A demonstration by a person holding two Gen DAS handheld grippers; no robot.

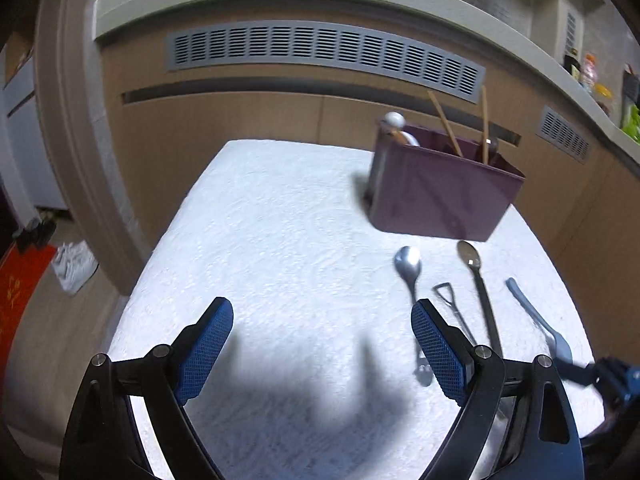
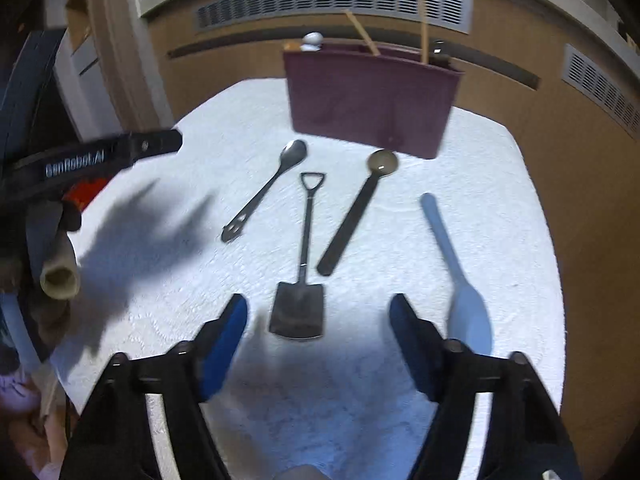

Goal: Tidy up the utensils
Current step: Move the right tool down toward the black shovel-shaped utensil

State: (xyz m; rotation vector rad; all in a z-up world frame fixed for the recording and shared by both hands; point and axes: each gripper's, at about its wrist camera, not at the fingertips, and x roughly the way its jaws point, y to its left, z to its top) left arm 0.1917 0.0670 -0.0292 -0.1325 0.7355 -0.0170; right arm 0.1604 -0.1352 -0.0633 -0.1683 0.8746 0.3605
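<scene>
Right gripper (image 2: 318, 336) stands open over my shovel spoon (image 2: 298, 312), pads clear of it. Beyond lie a steel spoon (image 2: 266, 192), a dark ladle (image 2: 352, 220) and a blue spoon (image 2: 460, 276), well apart on the white cloth (image 2: 400, 420) before the maroon holder (image 2: 368, 100) with chopsticks (image 2: 423, 28). Left gripper (image 1: 322, 344) open, empty, over bare cloth beside the steel spoon
</scene>
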